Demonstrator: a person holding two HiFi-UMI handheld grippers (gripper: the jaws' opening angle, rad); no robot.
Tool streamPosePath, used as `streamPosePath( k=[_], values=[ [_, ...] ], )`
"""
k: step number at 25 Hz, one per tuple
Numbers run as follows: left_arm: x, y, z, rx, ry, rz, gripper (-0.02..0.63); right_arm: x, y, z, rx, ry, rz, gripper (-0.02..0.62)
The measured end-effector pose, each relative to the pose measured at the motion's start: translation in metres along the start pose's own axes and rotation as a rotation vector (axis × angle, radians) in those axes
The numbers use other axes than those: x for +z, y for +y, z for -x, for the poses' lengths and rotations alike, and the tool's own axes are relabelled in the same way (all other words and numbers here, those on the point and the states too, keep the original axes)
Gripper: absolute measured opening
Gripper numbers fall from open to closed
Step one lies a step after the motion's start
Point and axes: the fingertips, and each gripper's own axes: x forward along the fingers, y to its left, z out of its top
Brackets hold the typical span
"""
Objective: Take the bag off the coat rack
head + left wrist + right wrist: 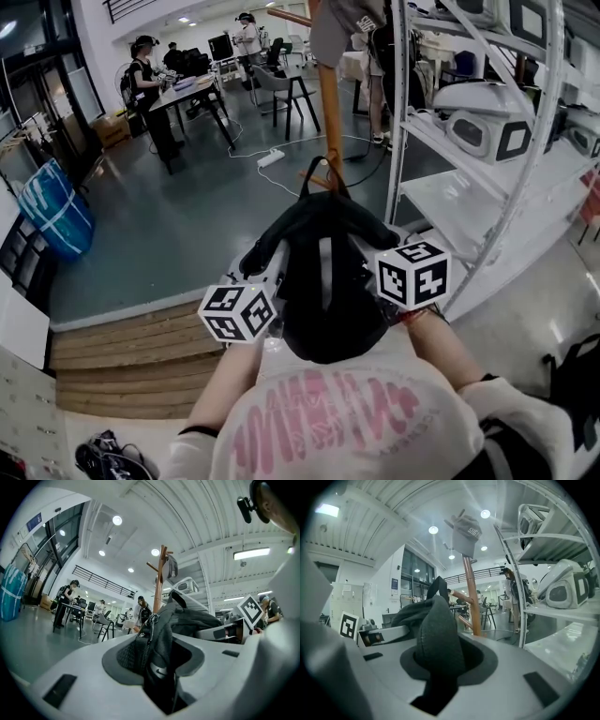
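**A:** Where to find the black fabric bag (323, 272)?

**B:** Dead centre of the head view, slung between both grippers, just in front of the orange-brown wooden coat rack pole (331, 112) at twelve o'clock.

**A:** Clear of the pegs?

**B:** Hard to say from above: shows its top loop upright against the lower pole. Looks apart from the rack in both gripper views, with the pole well behind.

**A:** And the left gripper (157, 667)?

**B:** Clamped on a fold of mesh, strap and a metal zip pull, pinched tight between the white jaws. Carries its black-and-white marker cube (236, 312) at eight o'clock of the bag.

**A:** The right gripper (440, 667)?

**B:** Clamped as well, on a thick dark hump of the same bag. Bears its own marker cube (412, 274) at three o'clock.

**A:** Anything else on the rack?

**B:** A grey cap (466, 535), hanging at the top in the right gripper view.

**A:** Around it?

**B:**
- **Two to three o'clock:** white metal shelving (487, 169), holding white moulded cases.
- **Eleven o'clock:** a white power strip (271, 157) on the grey floor, and farther off a dark table (192, 94) with people around it.
- **Nine o'clock:** a blue wrapped bundle (56, 211).
- **Seven o'clock:** wooden plank steps (131, 361).
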Motion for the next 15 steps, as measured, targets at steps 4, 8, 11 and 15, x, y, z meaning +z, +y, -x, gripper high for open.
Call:
streamPosePath(
  k=[4,8,11,15],
  values=[
    [0.003,-0.005,0.009,-0.024,0.005,0.006,0.129,-0.002,0.008,0.011,-0.022,-0.005,-0.013,0.098],
    [0.002,-0.009,0.021,-0.05,0.016,0.023,0.129,-0.005,0.017,0.019,-0.039,-0.003,-0.015,0.1],
    [-0.002,-0.009,0.038,-0.07,0.037,0.034,0.129,-0.008,0.031,0.021,-0.045,0.007,0.0,0.099],
    [0.002,0.0,0.067,-0.068,0.04,0.038,0.127,-0.011,0.06,0.023,-0.044,0.019,0.006,0.098]
  ],
)
